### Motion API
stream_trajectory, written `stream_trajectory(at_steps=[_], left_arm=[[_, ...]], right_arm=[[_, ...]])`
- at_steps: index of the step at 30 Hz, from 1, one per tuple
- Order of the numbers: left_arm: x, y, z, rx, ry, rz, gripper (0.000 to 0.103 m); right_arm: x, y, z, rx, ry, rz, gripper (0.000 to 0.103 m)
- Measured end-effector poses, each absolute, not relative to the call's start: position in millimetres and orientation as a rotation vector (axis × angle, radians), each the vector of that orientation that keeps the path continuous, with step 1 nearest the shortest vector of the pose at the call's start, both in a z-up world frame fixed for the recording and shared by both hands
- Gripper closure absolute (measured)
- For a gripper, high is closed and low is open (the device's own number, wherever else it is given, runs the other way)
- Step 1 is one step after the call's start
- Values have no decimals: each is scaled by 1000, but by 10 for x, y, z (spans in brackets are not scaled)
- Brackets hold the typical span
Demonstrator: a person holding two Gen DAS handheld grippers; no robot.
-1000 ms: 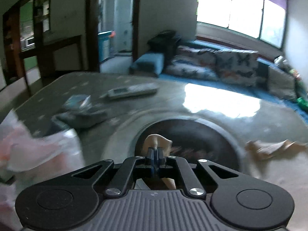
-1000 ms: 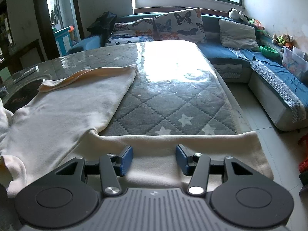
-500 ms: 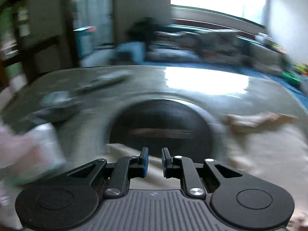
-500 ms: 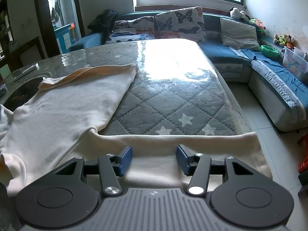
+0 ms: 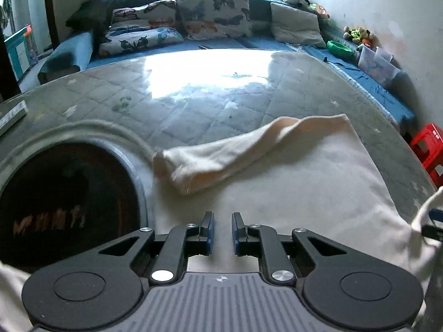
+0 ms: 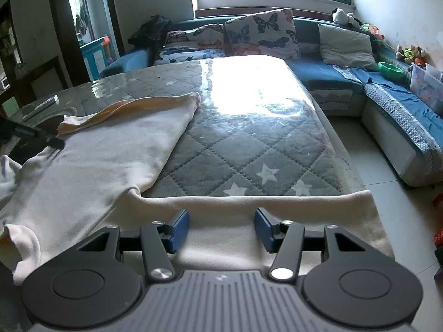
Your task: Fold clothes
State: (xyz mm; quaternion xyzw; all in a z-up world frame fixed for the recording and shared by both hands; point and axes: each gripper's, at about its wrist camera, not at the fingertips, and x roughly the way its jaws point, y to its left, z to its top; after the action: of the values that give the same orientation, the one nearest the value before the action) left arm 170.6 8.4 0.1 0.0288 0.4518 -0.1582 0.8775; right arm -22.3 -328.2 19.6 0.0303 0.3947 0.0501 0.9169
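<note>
A cream garment [image 6: 105,166] lies spread on the bench [image 6: 249,149], one sleeve [image 5: 221,157] folded in at the far left and another stretched along the near edge to the right; by my judgement folding is partly done. The left gripper [image 5: 223,231] hovers over it slightly parted, gripping nothing, and the right gripper [image 6: 221,228] gapes wide above the near sleeve. A quilted star cover under glossy film tops the bench, with a sofa [image 6: 332,72] and window beyond.

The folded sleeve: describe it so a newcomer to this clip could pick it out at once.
Start at the grey quilted table before the blue sofa. A cream garment covers its near left part. The sleeve is the cream tube folded across the garment's far edge, showing an orange-tinted inside, unlike the flat body beside it.
</note>
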Motion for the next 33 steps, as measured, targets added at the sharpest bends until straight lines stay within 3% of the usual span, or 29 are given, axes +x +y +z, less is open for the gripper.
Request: stream_trajectory(at_steps=[8,12,15,24,33], left_arm=[[2168,219,111,-24,904,-253,87],[2391,345,170,-132,869,-192,75],[2435,417,223,-165,849,-164,74],[1573,512,215,-76,870,-277,73],[781,638,46,-114,870,-360,82]], right_arm=[[-220,-3298,182,79,803,113,46],[-203,-3295,183,71,804,117,45],[-186,-3309,181,74,804,119,45],[-229,-3159,354,-3,740,138,46],[-390,-2707,510,-42,693,293,46]])
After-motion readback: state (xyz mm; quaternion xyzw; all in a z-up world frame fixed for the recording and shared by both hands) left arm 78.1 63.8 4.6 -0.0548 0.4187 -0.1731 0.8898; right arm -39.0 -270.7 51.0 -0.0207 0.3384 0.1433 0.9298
